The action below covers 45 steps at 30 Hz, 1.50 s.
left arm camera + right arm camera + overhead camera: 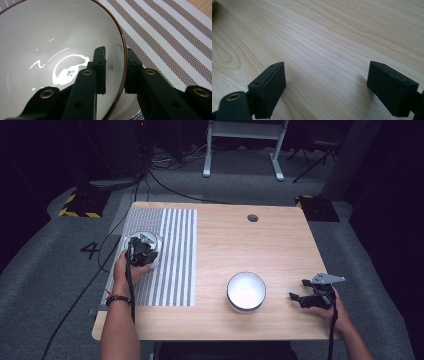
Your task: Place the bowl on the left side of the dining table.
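Between left gripper (115,68) jaws: brown rim of white bowl (50,37), one jaw inside, one outside, clamped on wall. Bowl sits on striped placemat (170,32) at table's left. Left hand (126,270) reaches forward over mat. Right gripper (327,87) jaws spread wide, nothing between, low over bare wooden table (324,32). Second white bowl (246,291) near front edge, apart from right gripper, which points toward it.
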Motion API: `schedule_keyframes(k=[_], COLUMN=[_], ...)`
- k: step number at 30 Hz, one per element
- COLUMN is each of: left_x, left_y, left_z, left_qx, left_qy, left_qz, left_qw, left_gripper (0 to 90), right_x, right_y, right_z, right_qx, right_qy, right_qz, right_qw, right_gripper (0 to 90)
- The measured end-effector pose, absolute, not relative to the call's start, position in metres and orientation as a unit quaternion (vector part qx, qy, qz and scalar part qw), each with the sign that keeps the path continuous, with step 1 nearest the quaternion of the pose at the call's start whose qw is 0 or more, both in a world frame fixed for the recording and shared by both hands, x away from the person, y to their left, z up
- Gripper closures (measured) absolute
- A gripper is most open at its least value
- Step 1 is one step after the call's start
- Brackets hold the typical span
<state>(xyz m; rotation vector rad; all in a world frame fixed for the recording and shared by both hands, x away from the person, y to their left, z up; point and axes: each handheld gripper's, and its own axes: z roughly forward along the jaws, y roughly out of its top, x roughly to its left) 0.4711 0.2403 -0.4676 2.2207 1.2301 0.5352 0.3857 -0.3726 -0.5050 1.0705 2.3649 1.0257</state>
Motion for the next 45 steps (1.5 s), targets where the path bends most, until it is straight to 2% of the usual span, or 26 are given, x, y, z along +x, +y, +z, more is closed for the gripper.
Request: schedule_keyframes(k=[11, 21, 28, 31, 40, 45], left_x=[0.472, 0.471, 0.469, 0.468, 0.467, 0.468], left_y=[0.241, 0.244, 0.246, 0.247, 0.247, 0.248], left_z=[-0.463, -0.459, -0.458, -0.457, -0.458, -0.458], left_qx=[0.822, 0.815, 0.81, 0.803, 0.797, 0.788], left_qy=[0.46, 0.468, 0.473, 0.481, 0.49, 0.502], left_qz=[0.201, 0.204, 0.194, 0.195, 0.178, 0.175], left_qw=[0.269, 0.276, 0.287, 0.292, 0.307, 0.31], left_gripper=[70.7, 63.2, 54.6, 46.3, 31.4, 17.1], right_x=[0.386, 0.386, 0.386, 0.386, 0.386, 0.386], right_y=[-0.373, -0.373, -0.373, -0.373, -0.373, -0.373], right_z=[-0.505, -0.505, -0.505, -0.505, -0.505, -0.505], right_qx=[0.377, 0.378, 0.376, 0.377, 0.376, 0.378], right_qy=[0.835, 0.834, 0.835, 0.835, 0.835, 0.834], right_qz=[0.362, 0.362, 0.362, 0.362, 0.362, 0.362], right_qw=[0.174, 0.174, 0.174, 0.173, 0.174, 0.174], right_gripper=[15.6, 15.5, 15.5, 15.5, 15.6, 15.6])
